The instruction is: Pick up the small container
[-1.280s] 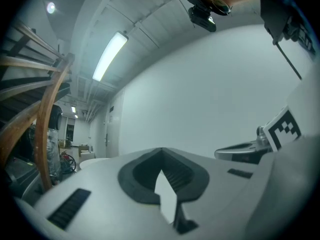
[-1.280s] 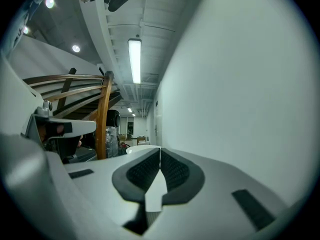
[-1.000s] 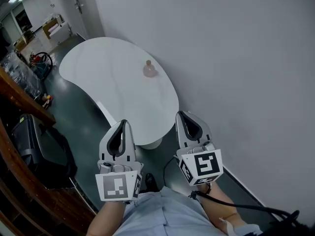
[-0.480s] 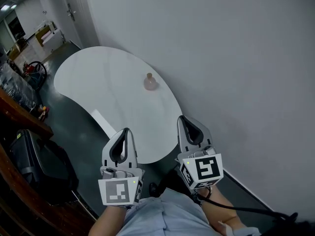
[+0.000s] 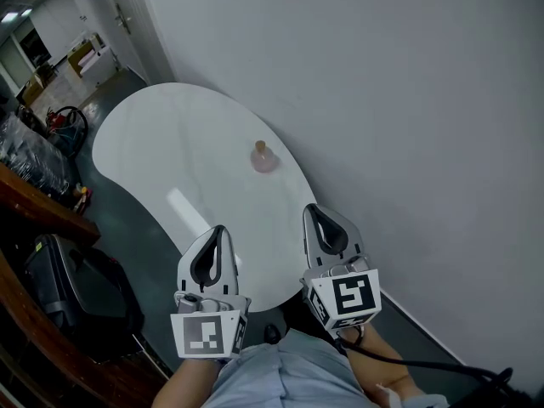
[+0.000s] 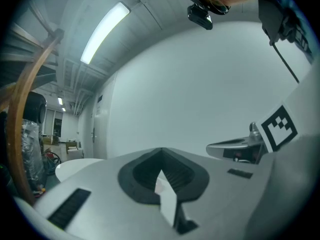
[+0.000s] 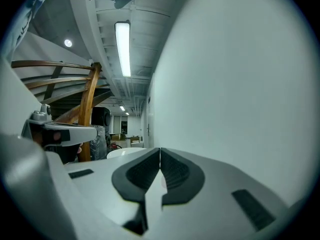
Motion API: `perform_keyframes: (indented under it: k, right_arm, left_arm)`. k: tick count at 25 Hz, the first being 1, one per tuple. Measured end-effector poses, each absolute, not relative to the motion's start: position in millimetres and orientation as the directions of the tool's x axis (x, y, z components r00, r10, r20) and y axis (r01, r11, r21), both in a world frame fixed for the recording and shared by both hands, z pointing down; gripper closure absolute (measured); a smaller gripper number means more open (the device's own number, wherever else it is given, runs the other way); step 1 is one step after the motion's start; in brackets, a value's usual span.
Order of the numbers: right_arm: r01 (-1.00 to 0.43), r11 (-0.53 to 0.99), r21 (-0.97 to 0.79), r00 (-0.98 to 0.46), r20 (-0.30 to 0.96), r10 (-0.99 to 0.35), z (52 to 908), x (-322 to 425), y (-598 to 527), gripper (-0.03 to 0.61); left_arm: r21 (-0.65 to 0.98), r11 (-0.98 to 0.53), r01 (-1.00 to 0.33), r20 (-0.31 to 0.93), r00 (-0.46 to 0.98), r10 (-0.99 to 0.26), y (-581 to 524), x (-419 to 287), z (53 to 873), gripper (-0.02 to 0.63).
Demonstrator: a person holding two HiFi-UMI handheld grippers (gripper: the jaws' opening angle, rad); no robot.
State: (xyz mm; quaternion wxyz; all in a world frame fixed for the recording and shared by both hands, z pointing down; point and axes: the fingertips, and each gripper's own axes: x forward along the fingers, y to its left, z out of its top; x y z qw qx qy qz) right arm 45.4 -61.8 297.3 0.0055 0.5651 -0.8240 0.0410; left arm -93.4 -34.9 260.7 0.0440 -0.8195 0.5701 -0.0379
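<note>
While both pairs of tongs hover shut and empty at the near end of a white, kidney-shaped table (image 5: 161, 143), the small, pinkish translucent container (image 5: 263, 157) with its narrow neck and stopper stands upright on the tabletop, close to the edge that runs along the plain grey wall (image 5: 399, 92). It is well apart from either tool, ahead of them and somewhat closer to the right one's side.

Seen from the head camera, the left gripper (image 5: 217, 235) and the right gripper (image 5: 316, 219) are held side by side with their tips pointing toward the table, each carrying its cube of black-and-white square markers at the rear.

Viewed along its own jaws, the left gripper (image 6: 161, 151) has its dark ribbed pads meeting at the tip, with nothing between them. On the right gripper (image 7: 160, 151) the pads likewise press together with nothing caught in them.

A person in a light blue shirt (image 5: 272, 372) holds both tools. To the left of the table, a black case (image 5: 76, 283) sits on the dark floor beside a curved brown wooden rail (image 5: 38, 201).
</note>
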Motion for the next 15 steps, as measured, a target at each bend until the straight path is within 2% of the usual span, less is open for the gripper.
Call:
perform_keyframes:
  k: [8,15]
  right_arm:
    - [-0.888,0.453,-0.077,-0.456,0.019,-0.89,294,43,-124,0.577]
    - [-0.848,0.525,-0.073,-0.526,-0.008,-0.851,283,38,-163,0.575]
  left_arm:
    - [-0.115,-0.291,-0.95,0.009,0.292,-0.956,-91,-74,244,0.615]
    - [-0.207,-0.224,-0.952,-0.014,0.232,-0.973,-109,-78,227,0.615]
